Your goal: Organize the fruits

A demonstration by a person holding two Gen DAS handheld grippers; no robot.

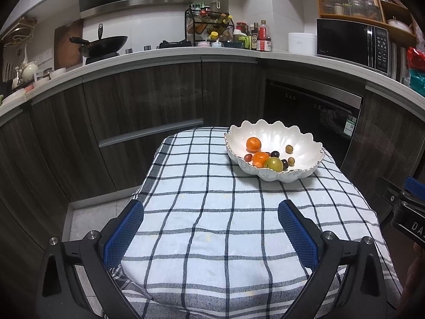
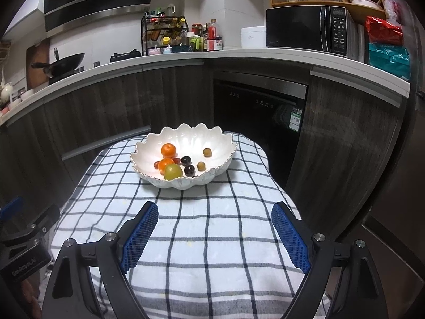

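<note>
A white scalloped bowl (image 1: 300,135) (image 2: 196,138) stands at the far end of a small table covered with a blue-checked cloth (image 1: 207,212) (image 2: 212,226). Inside lie two oranges (image 1: 253,144) (image 2: 168,150), a green apple (image 1: 274,164) (image 2: 173,171), dark grapes (image 2: 189,170) and several small brownish fruits (image 1: 289,148) (image 2: 207,152). My left gripper (image 1: 211,210) hovers open over the near cloth, nothing between its blue pads. Short of the bowl, my right gripper (image 2: 215,211) is also open and holds nothing. Its black body shows at the left wrist view's right edge (image 1: 406,207).
Dark wood cabinets and a white counter curve behind the table. On the counter are a wok (image 1: 106,43), a spice rack with bottles (image 1: 209,26), a white pot (image 1: 301,42) and a microwave (image 1: 353,43). A built-in dishwasher (image 2: 260,111) sits behind the bowl.
</note>
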